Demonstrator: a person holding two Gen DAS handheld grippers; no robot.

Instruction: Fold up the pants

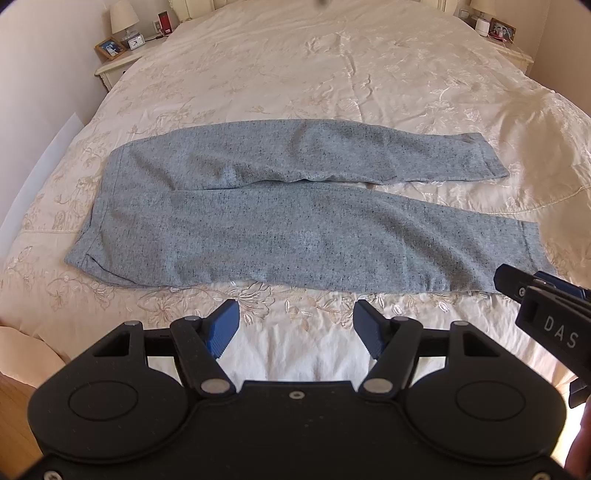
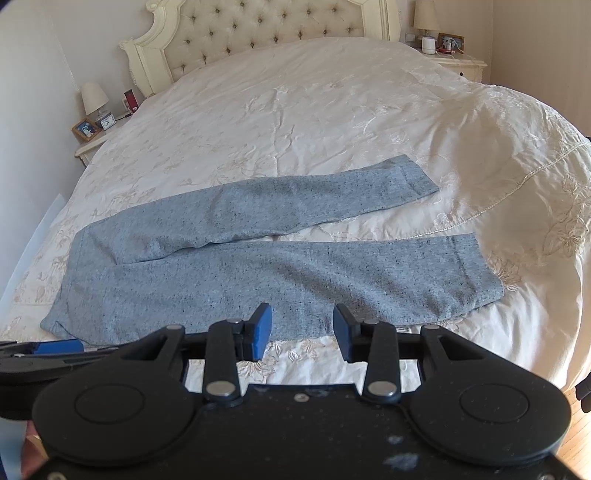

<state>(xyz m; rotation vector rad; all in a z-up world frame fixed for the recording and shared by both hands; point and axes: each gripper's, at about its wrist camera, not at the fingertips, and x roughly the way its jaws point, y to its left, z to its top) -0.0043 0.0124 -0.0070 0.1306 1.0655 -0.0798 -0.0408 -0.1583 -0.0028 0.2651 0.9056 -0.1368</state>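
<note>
Grey speckled pants (image 1: 295,218) lie flat across the cream bedspread, waistband at the left, both legs running right and slightly apart. They also show in the right wrist view (image 2: 258,266). My left gripper (image 1: 295,314) is open and empty, hovering just in front of the near leg's edge. My right gripper (image 2: 303,321) is open and empty, over the near edge of the near leg. The right gripper also appears at the right of the left wrist view (image 1: 546,306), near the near leg's hem. The left gripper's blue finger (image 2: 55,347) shows at the lower left near the waistband corner.
The bed (image 2: 332,110) has an embroidered cream cover and a tufted headboard (image 2: 258,29). Nightstands with lamps, frames and a clock stand at both sides (image 1: 122,48) (image 2: 458,59). Wooden floor shows at the lower corners.
</note>
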